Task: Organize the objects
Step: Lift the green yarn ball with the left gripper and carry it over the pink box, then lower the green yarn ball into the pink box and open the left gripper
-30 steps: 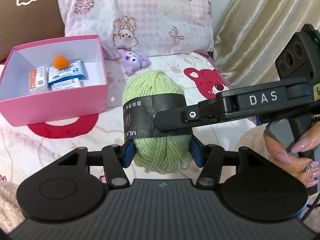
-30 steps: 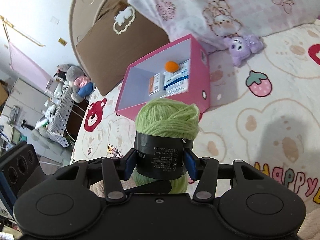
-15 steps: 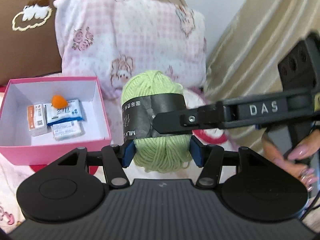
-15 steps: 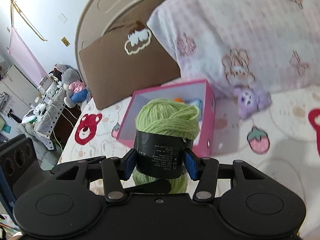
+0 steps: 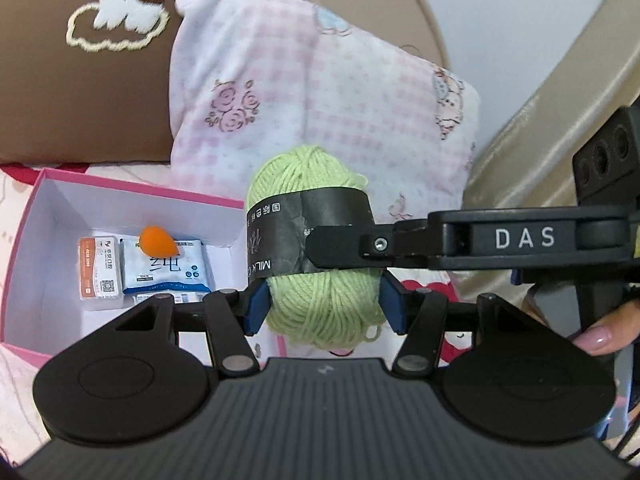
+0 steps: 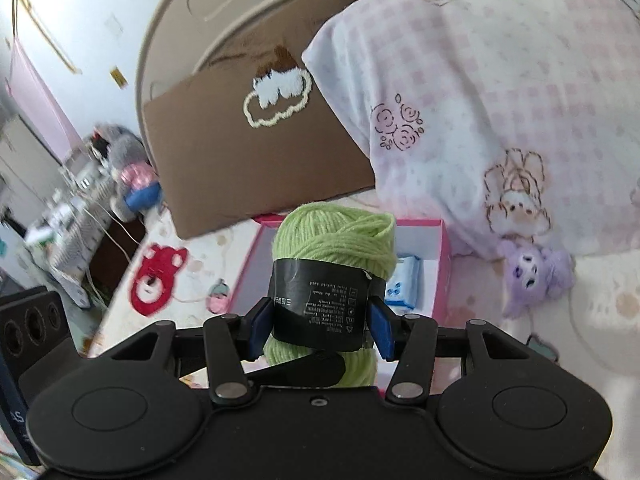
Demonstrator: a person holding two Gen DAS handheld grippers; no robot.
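A light green yarn ball (image 5: 320,304) with a black paper band hangs in the air, gripped from two sides. My left gripper (image 5: 324,306) is shut on its lower half, blue pads pressing the yarn. My right gripper (image 6: 318,326) is shut on the black band of the same yarn ball (image 6: 334,240); one of its fingers (image 5: 352,246) crosses the band in the left wrist view. An open pink box (image 5: 132,194) lies on the bed, left of and below the ball. It holds an orange pompom (image 5: 157,240) and flat packets (image 5: 164,268).
A pink checked pillow (image 5: 320,92) and a brown cushion (image 5: 80,80) lean behind the pink box (image 6: 445,256). A purple plush toy (image 6: 532,276) lies on the bedsheet right of the box. A curtain (image 5: 552,100) hangs at the right. Fingers of a person's hand (image 5: 600,334) hold the right gripper's handle.
Both grippers have carried the yarn ball up and toward the pink box; the box now sits nearer, partly behind the ball. Both grips stay unchanged.
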